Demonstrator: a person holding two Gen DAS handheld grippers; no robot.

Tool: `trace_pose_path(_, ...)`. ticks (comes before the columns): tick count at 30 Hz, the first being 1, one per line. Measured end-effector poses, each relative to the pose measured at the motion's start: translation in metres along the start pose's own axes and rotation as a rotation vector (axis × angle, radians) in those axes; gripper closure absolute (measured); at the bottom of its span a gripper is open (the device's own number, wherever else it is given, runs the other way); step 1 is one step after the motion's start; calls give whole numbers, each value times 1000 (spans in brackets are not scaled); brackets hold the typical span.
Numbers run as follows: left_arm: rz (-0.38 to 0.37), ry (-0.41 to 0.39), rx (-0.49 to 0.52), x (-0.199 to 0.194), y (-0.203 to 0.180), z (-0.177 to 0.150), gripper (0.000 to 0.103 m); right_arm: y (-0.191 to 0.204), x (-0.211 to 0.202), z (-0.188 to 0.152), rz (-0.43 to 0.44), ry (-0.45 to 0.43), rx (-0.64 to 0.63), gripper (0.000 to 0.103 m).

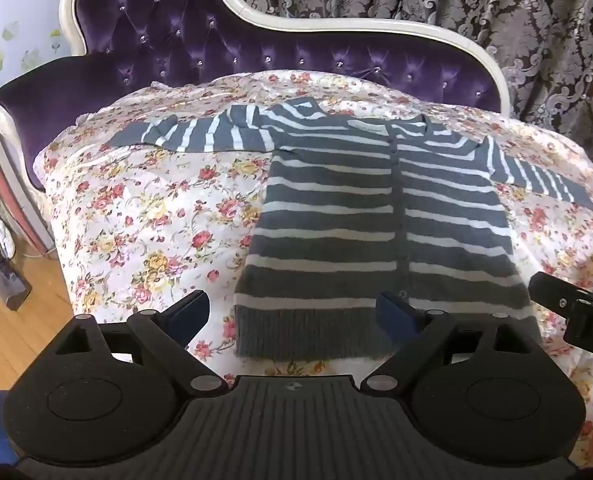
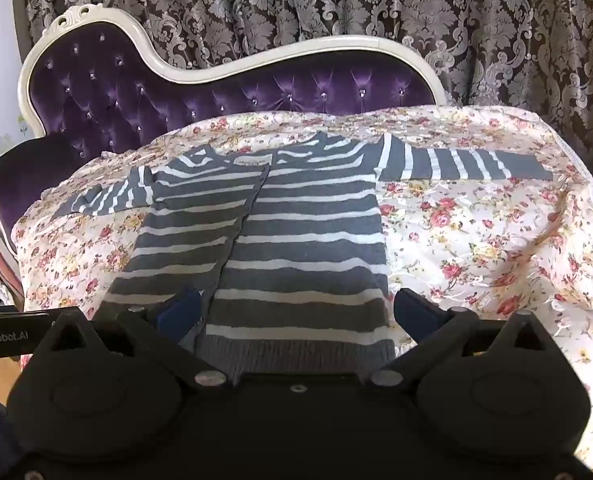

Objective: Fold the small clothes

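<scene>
A small grey cardigan with white stripes (image 1: 376, 216) (image 2: 264, 248) lies flat on a floral bedspread (image 1: 144, 220) (image 2: 476, 240), front up, both sleeves spread out sideways. My left gripper (image 1: 294, 316) is open above the hem's left part, its blue fingertips (image 1: 192, 312) wide apart with nothing between them. Over the hem's right part my right gripper (image 2: 292, 312) is open too, and the knit lies below its jaws without being pinched. The right gripper's tip (image 1: 556, 304) shows at the right edge of the left wrist view.
A purple tufted headboard with a white frame (image 1: 216, 40) (image 2: 176, 88) rises behind the bedspread. Patterned dark curtains (image 1: 456, 0) (image 2: 336, 8) hang at the back. Wooden floor (image 1: 16, 320) and some objects lie left of the bed.
</scene>
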State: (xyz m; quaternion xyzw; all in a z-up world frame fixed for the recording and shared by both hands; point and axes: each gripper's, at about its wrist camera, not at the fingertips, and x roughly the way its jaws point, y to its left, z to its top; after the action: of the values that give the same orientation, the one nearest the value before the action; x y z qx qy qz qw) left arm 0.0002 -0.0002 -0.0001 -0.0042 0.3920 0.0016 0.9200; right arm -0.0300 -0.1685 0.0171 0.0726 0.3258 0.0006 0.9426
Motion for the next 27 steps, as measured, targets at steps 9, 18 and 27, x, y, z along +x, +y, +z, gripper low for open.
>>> trace_pose_path(9, -13, 8, 29, 5, 5, -11, 13, -2, 7, -5, -2, 4, 16, 1)
trace_pose_path(18, -18, 25, 58, 6, -6, -7, 13, -4, 11, -7, -2, 82, 28, 1)
trace_pose_path(27, -20, 24, 60, 6, -6, -7, 13, -4, 11, -8, -3, 87, 29, 1)
